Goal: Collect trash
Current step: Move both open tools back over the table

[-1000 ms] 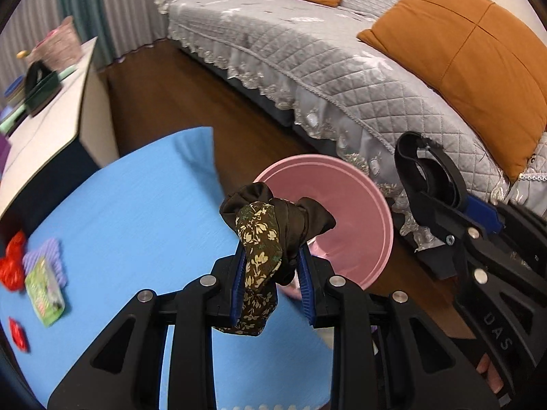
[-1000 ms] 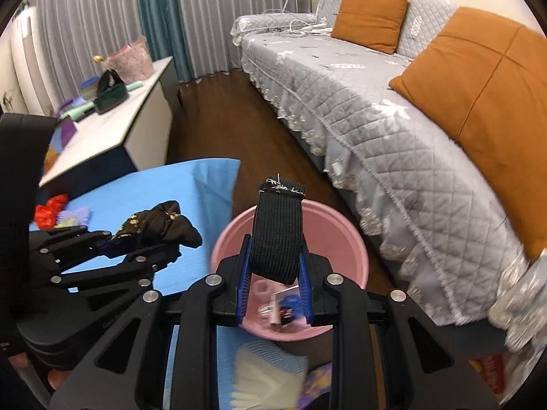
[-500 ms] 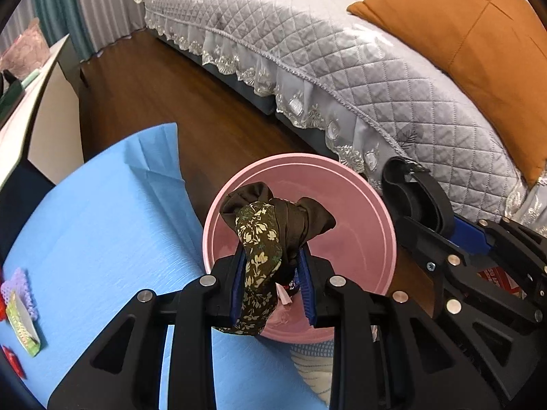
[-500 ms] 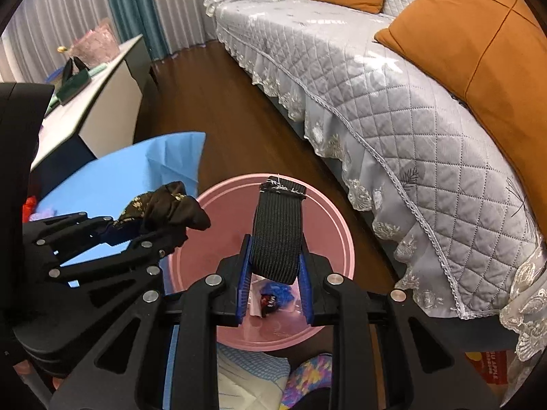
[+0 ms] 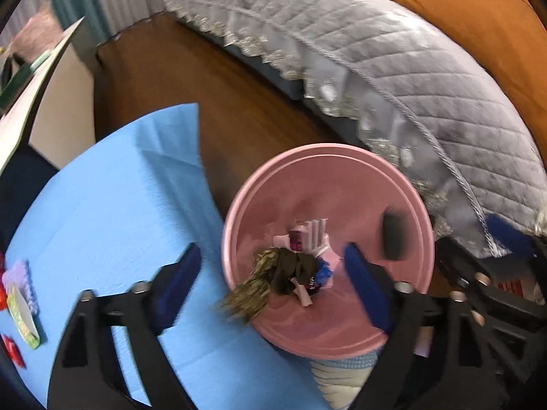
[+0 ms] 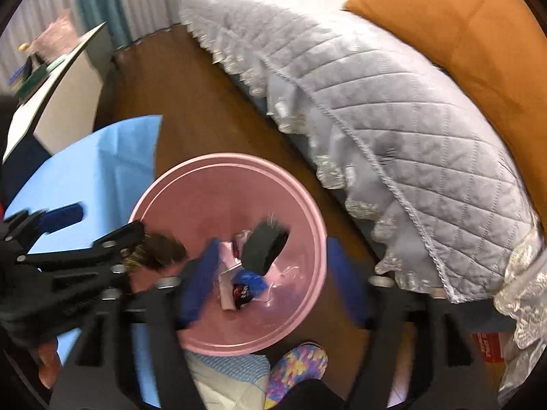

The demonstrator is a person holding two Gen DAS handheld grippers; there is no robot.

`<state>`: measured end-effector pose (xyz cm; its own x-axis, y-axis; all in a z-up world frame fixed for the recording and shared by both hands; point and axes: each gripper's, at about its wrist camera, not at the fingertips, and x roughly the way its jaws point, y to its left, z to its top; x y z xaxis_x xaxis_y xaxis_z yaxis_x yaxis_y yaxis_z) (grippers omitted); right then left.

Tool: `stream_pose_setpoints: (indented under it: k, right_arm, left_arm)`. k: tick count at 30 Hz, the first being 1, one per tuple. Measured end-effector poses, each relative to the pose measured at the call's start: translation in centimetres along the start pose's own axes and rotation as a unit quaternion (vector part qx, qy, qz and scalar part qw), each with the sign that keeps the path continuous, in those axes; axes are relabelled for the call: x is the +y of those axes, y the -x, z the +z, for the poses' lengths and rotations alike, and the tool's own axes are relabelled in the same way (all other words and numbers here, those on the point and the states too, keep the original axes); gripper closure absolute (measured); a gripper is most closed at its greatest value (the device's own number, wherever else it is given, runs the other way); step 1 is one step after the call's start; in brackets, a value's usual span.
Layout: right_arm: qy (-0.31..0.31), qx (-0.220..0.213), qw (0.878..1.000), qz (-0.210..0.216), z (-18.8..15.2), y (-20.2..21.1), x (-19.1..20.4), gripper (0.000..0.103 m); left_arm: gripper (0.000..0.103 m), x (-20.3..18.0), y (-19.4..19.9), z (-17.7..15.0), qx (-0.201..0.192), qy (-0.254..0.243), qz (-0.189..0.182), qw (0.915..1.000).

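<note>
A pink bin (image 5: 413, 205) stands on the floor beside the blue-covered table; it also shows in the right wrist view (image 6: 307, 205). My left gripper (image 5: 270, 273) is open above it, and a dark floral cloth (image 5: 273, 276) is falling free between its fingers. My right gripper (image 6: 270, 273) is open above the bin, and a black elastic band (image 6: 265, 244) drops from it; the band also shows in the left wrist view (image 5: 393, 235). Wrappers and paper scraps (image 6: 239, 287) lie in the bin's bottom.
The blue table cover (image 5: 112, 205) holds a green packet (image 5: 22, 317), a purple item and red wrappers at its left edge. A grey quilted sofa (image 6: 376, 85) with orange cushions (image 6: 478, 51) runs along the right. A white side table (image 6: 51, 102) stands far left.
Both grippers have opened over the pink bin. The floral cloth and the black band have left the fingers and are falling into the bin. Both cameras moved closer over the bin.
</note>
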<state>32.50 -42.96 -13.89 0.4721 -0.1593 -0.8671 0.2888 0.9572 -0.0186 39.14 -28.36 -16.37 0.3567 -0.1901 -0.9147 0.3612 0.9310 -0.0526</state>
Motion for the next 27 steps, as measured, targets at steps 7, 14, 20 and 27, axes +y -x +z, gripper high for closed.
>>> stream_pose_setpoints:
  k: [7,14,20,27]
  right_arm:
    - [0.013,-0.013,1.0,0.012,-0.2,0.6,0.5,0.02]
    - [-0.007,-0.07,0.994,0.079,-0.1,5.0,1.7,0.014]
    - [0.012,-0.07,0.989,0.13,-2.1,7.8,5.2,0.012]
    - [0.117,-0.101,0.977,0.146,-6.5,15.1,12.6,0.008]
  left_arm:
    - [0.017,1.8,1.1,-0.6,-0.002,0.016,0.016,0.9997]
    - [0.014,4.7,6.2,-3.6,-0.037,0.036,0.047,0.9976]
    - [0.014,8.6,12.0,-7.9,-0.063,0.072,0.074,0.9927]
    - [0.009,13.4,20.2,-16.2,-0.105,0.074,0.153,0.9799]
